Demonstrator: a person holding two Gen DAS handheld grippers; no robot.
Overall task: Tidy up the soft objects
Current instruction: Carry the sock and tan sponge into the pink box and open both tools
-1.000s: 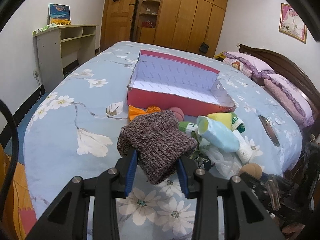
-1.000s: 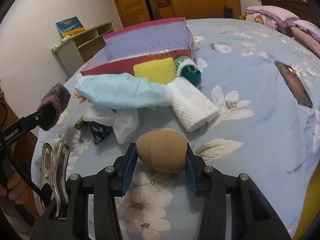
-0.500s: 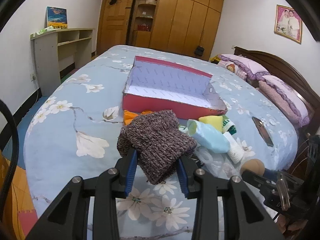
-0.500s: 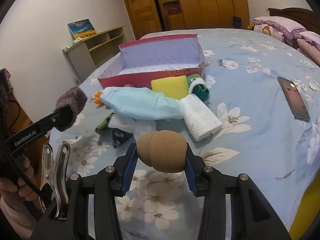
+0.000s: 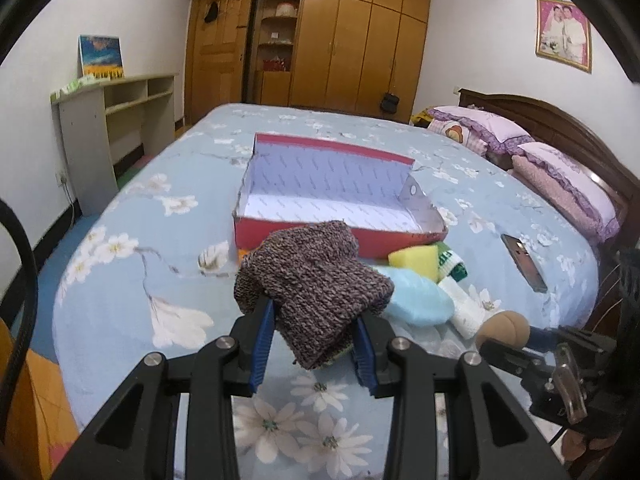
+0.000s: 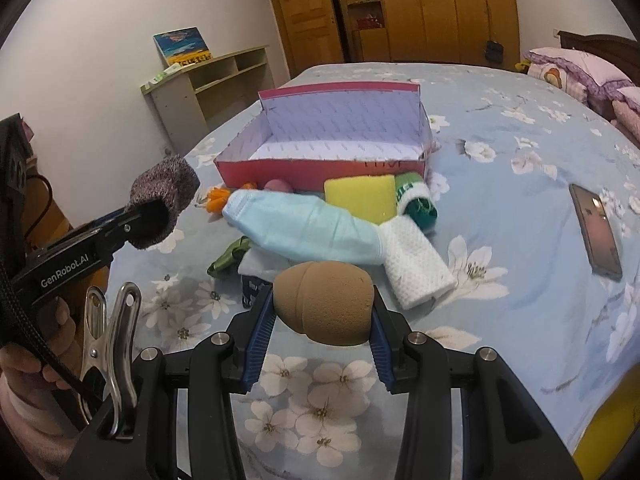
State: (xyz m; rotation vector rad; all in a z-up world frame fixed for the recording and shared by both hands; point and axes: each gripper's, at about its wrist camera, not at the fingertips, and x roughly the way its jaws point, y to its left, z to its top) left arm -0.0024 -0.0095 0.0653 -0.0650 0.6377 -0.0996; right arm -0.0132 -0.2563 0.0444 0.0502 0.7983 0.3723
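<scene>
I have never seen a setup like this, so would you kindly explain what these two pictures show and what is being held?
No robot here: a person holds a pair of handheld tongs in each hand, each with a fisheye camera looking along its fingers. One picture is from the left tongs, clamped on a brown knitted piece. The other is from the right tongs, clamped on a tan egg-shaped sponge. Ahead on the flowered bed sit an open red box, a yellow sponge, a light blue cloth, a white cloth and a phone.

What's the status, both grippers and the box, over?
Left gripper shut on knit sock. Right gripper shut on tan sponge. Red box open, nothing inside. Path unobstructed.
</scene>
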